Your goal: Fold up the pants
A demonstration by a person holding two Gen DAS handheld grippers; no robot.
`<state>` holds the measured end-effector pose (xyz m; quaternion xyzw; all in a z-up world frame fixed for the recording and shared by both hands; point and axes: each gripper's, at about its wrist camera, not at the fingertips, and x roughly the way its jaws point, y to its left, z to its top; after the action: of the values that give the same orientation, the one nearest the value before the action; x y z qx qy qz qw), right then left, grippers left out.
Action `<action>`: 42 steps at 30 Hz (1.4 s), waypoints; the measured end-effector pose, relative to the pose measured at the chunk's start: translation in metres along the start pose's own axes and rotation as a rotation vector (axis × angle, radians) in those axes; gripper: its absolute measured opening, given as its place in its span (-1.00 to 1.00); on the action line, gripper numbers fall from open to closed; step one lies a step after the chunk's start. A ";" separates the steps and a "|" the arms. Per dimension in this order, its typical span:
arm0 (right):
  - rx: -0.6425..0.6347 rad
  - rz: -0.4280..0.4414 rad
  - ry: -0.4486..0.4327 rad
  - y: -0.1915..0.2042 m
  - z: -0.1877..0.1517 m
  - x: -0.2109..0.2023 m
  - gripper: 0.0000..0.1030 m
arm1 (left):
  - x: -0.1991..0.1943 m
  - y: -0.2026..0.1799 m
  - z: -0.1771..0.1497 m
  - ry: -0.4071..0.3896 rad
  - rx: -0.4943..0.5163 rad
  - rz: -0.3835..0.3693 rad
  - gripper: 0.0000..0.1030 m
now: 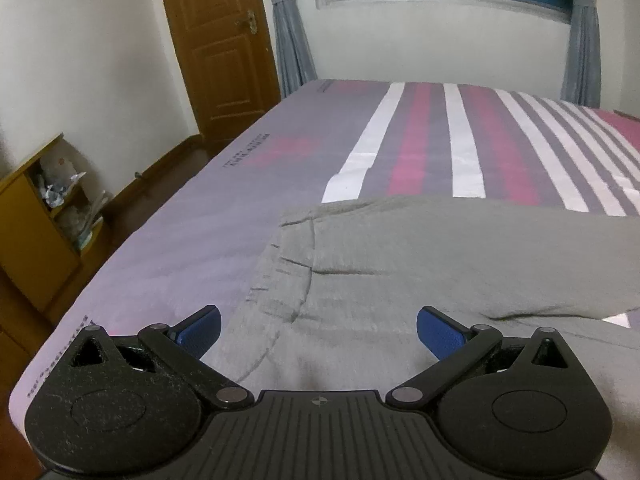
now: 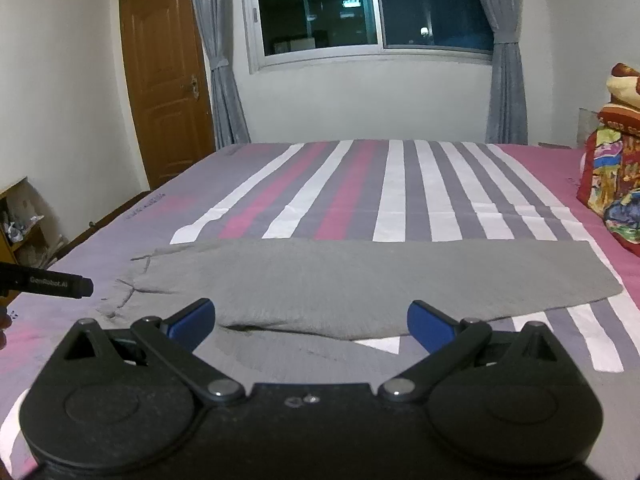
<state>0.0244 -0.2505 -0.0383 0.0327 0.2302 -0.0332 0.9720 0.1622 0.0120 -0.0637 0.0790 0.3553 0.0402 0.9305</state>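
Grey pants [image 2: 360,280] lie flat across the striped bed, waistband to the left, one leg reaching right and the other lying nearer me. In the left wrist view the pants [image 1: 440,260] fill the lower right, with the waistband seam near the middle. My left gripper [image 1: 319,330] is open and empty, hovering just above the waist end. My right gripper [image 2: 311,324] is open and empty, above the near leg. The left gripper's black body [image 2: 48,282] shows at the left edge of the right wrist view.
The bed [image 2: 392,188] has a grey, pink and white striped sheet. A wooden door [image 2: 164,80] and a low wooden shelf [image 1: 44,216] stand left of the bed. A window with curtains [image 2: 372,8] is behind. A colourful bundle [image 2: 616,184] sits at the bed's right edge.
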 end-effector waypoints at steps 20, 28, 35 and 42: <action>-0.264 0.188 0.194 0.026 0.032 0.192 0.66 | 0.168 0.039 0.038 0.136 -0.041 0.078 0.99; -0.273 0.238 0.291 0.035 0.045 0.287 0.64 | 0.236 0.050 0.046 0.194 -0.067 0.009 0.99; -0.280 0.233 0.360 0.019 0.052 0.346 0.48 | 0.269 0.059 0.045 0.189 -0.148 -0.113 0.73; -0.307 0.294 0.415 0.016 0.050 0.369 -0.64 | 0.264 0.037 0.046 0.157 -0.111 -0.144 -0.20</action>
<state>0.3772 -0.2566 -0.1592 -0.0755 0.4192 0.1507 0.8921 0.3891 0.0778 -0.1966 -0.0017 0.4289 -0.0009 0.9033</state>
